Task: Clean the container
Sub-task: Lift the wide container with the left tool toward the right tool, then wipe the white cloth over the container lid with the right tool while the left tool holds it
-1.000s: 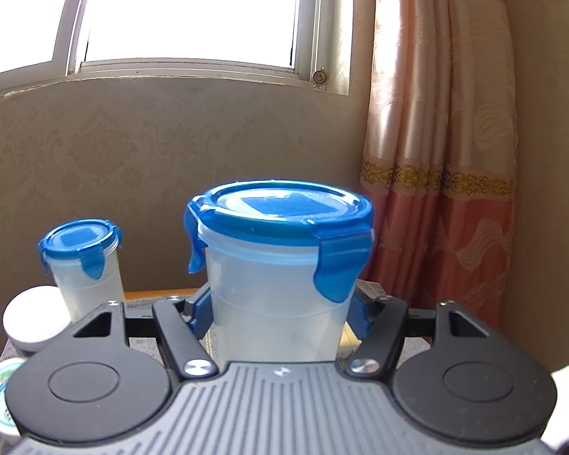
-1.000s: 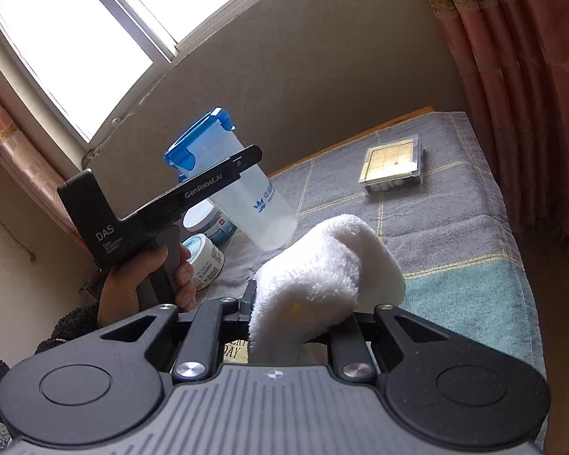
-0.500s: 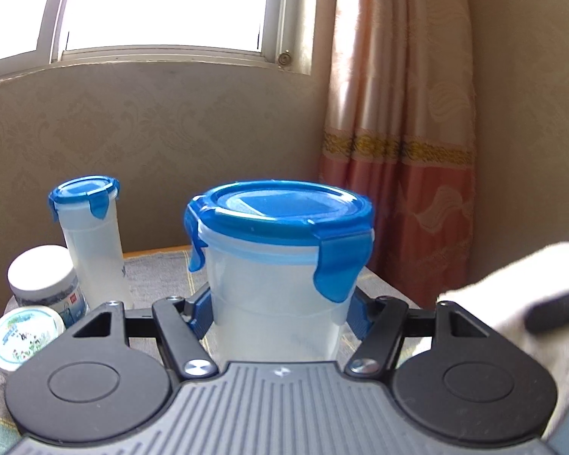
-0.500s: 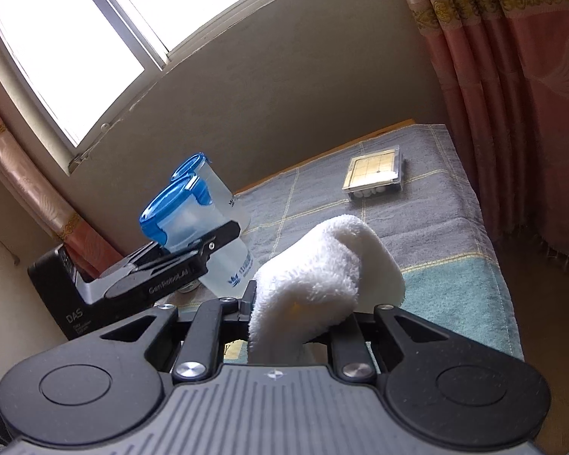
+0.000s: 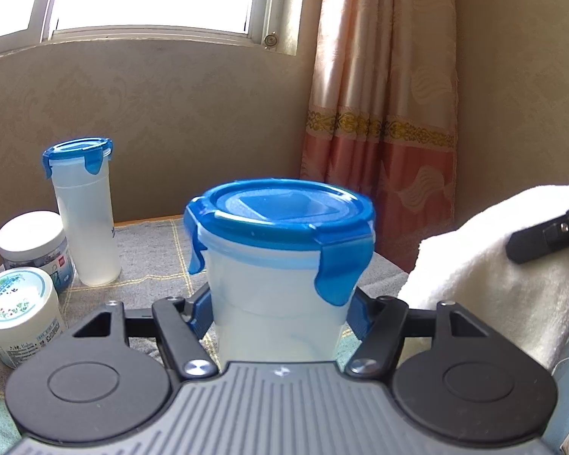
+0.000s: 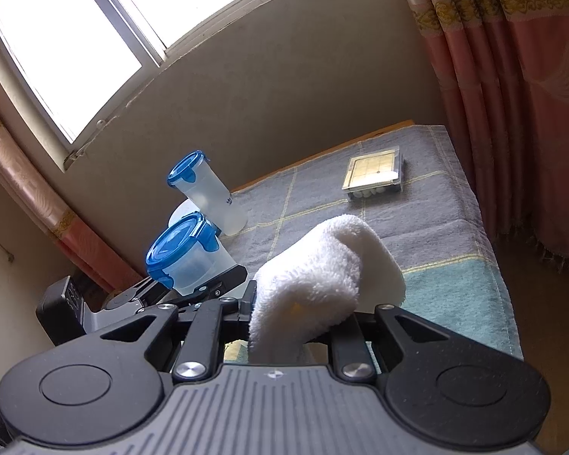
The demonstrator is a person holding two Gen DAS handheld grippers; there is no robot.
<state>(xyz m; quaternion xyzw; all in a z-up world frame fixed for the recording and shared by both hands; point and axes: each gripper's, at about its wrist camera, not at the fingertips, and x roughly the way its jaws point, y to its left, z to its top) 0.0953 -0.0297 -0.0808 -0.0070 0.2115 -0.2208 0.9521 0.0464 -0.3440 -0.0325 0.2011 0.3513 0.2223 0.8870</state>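
Table [image 6: 417,227] draped in a grey and teal checked cloth [image 6: 455,288] with pale yellow lines, wooden edge showing along the far side against the wall. At far left, standing upright: tall clear tumbler [image 5: 85,212] with blue clip lid, and just beside it, nearer, two white-lidded jars [image 5: 32,244] [image 5: 19,313], close together. Far right, well apart from those: flat clear box [image 6: 375,172] with a gridded top, lying flat.

Looks like a room in someone's home: patterned beige wallpaper [image 5: 178,113] under a sliding window [image 6: 68,49], pink curtains with gold trim [image 5: 379,113], and a table covered with a checked grey and teal cloth [image 6: 417,227] holding little jars and plastic tubs.
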